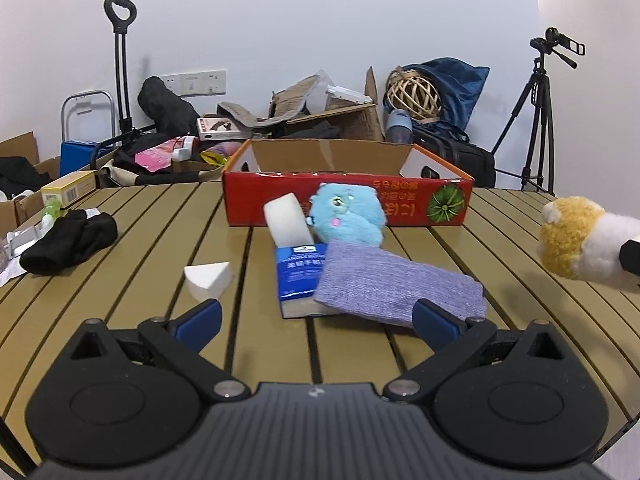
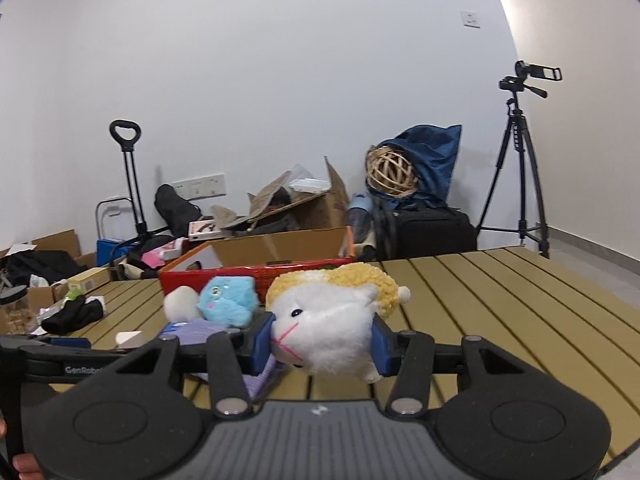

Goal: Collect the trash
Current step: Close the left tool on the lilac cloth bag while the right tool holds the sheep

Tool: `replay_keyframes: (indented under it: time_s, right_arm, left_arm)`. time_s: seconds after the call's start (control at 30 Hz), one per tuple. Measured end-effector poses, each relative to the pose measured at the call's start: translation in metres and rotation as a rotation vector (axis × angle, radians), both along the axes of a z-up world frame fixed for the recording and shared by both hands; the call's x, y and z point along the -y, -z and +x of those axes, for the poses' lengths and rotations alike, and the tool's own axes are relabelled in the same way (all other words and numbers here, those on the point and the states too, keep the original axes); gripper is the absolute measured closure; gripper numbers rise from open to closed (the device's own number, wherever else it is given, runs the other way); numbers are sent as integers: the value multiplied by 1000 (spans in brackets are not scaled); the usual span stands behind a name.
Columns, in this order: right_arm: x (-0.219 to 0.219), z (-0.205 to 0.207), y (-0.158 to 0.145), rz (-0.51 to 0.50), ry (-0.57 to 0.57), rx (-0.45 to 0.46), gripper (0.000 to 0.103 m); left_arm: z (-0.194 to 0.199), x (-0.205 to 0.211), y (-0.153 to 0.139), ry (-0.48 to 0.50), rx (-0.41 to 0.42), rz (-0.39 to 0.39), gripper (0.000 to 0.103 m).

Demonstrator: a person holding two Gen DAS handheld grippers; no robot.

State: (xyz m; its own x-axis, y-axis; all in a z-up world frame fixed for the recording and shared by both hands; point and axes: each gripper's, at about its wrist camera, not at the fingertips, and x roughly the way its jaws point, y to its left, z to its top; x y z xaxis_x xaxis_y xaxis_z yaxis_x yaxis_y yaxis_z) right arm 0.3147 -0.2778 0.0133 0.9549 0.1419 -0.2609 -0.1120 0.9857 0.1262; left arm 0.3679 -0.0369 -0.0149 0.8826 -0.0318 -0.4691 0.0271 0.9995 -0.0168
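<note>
A white and yellow plush [image 2: 332, 320] is clamped between the blue pads of the right gripper [image 2: 322, 338], and it is carried clear of the slatted table [image 2: 500, 320]. In the left wrist view the same plush is seen at the right edge of the picture, well to the right of the red box [image 1: 348, 200] and above the tabletop.

The left gripper [image 1: 318, 314] is held with its jaws spread wide and nothing between them; it hovers over the table, nearer the camera than the box. Its left pad [image 1: 200, 318] is just beside a white wedge [image 1: 208, 276] (a foam-like piece), and its right pad [image 1: 436, 322] overlaps the near edge of a purple cloth [image 1: 396, 284] in the picture; whether they touch cannot be told.

The red box stands open at the far side of the table, with brown cardboard flaps raised behind its front wall. Directly in front of the box a blue plush [image 1: 348, 214] is set, touching or nearly touching the box wall. A tape roll [image 1: 286, 218] is leaned just left of the blue plush. A blue packet [image 1: 298, 270] lies in front of the roll, partly covered by the purple cloth.

Well to the left of the box a black cloth [image 1: 68, 242] is bunched on the table, and a yellow carton [image 1: 70, 188] is placed behind it, near the table's edge. Beyond the box, against the wall, a tripod [image 1: 536, 120] is stood at the right.
</note>
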Motion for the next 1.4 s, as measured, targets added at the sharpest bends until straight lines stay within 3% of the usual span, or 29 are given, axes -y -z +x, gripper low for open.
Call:
replay_keyframes:
  time_s: [0.57, 0.97, 1.2, 1.4]
  right_arm:
    - [26, 9, 11, 19, 76, -13, 56]
    - [44, 14, 17, 26, 107, -10, 56]
    - [51, 16, 20, 26, 126, -1, 55]
    - [55, 20, 24, 42, 141, -2, 55]
  left_arm:
    - [15, 49, 14, 77, -67, 46, 0]
    - [57, 91, 17, -55, -146, 51, 0]
    - [69, 93, 21, -145, -214, 36, 0]
    - [71, 91, 21, -165, -247, 0, 0]
